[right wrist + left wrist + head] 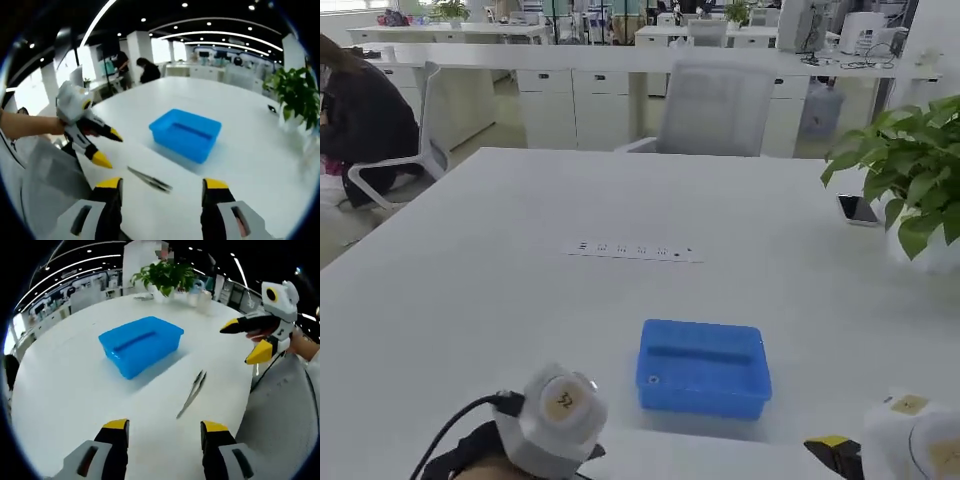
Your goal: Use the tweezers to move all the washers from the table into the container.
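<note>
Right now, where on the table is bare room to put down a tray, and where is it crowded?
The widest bare patch lies left of the blue container. Another lies between the container and the white strip. It is crowded near the tweezers, between the open left gripper and right gripper, and by the phone and plant.

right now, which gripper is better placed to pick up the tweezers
Probably left. The tweezers lie centred ahead of the left gripper's open jaws, pointing away, so closing would pinch their sides. To the right gripper they lie crosswise.
</note>
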Tool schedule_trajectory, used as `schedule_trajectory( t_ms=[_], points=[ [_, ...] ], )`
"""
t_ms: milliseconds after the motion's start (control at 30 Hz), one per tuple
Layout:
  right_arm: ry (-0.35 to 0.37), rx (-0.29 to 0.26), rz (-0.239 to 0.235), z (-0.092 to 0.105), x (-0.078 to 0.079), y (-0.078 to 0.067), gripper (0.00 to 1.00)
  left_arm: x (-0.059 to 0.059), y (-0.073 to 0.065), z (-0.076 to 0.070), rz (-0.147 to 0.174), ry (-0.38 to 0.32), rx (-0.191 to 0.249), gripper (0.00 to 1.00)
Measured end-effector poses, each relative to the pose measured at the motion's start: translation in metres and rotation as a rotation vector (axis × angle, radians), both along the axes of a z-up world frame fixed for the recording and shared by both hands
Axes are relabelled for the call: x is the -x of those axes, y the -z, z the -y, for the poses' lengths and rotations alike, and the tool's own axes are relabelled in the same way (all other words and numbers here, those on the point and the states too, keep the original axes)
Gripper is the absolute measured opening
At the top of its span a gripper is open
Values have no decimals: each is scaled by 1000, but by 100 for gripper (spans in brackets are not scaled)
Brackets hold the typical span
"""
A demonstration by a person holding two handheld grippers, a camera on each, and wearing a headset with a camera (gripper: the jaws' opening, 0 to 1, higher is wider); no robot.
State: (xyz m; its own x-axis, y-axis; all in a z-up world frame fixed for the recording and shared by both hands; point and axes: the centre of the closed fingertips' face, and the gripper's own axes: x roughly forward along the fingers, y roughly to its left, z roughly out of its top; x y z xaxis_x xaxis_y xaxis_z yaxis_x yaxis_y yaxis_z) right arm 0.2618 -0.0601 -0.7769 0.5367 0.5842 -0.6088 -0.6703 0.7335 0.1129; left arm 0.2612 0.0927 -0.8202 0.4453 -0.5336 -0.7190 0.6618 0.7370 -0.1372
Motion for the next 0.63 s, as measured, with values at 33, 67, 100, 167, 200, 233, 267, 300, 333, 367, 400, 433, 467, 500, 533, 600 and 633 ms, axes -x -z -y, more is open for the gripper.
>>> schedule_trajectory(
  t_ms=[33,67,100,167,200,233,267,300,333,367,400,433,467,500,533,600,633],
  points=[
    [17,-6,-2,1,-1,0,66,1,-9,-3,24,-39,26,74],
    [26,-10,-4,2,-2,1,68,2,-15,-5,41,-59,39,79],
    [43,-18,-3,4,-3,1,70,3,-21,-10,54,-91,46,83],
    [71,-27,2,7,-5,1,74,5,-32,-13,92,-130,51,93],
    [85,-32,6,9,-6,0,76,8,-38,-16,109,-150,53,97],
    [90,-34,5,9,-6,0,77,10,-40,-17,110,-154,47,98],
    [96,-40,0,10,-6,1,78,10,-45,-21,142,-178,36,99],
    [106,-41,3,11,-6,2,78,9,-47,-25,163,-195,25,99],
    [118,-36,4,12,-7,2,81,9,-48,-29,181,-213,20,99],
    [120,-31,0,12,-6,3,82,10,-47,-31,182,-223,20,99],
    [125,-29,5,12,-6,2,84,10,-46,-35,190,-243,16,99],
    [128,-29,10,12,-7,1,86,10,-45,-36,195,-249,17,99],
    [130,-32,13,12,-7,0,86,11,-45,-37,190,-248,17,99],
    [133,-42,11,11,-7,-1,86,11,-44,-39,184,-256,15,99],
    [138,-52,10,12,-8,-2,86,11,-44,-40,184,-258,13,99],
    [142,-61,8,12,-8,-2,87,10,-46,-42,193,-266,15,99],
    [143,-63,3,12,-7,-2,87,9,-48,-43,201,-270,18,99]
  ],
)
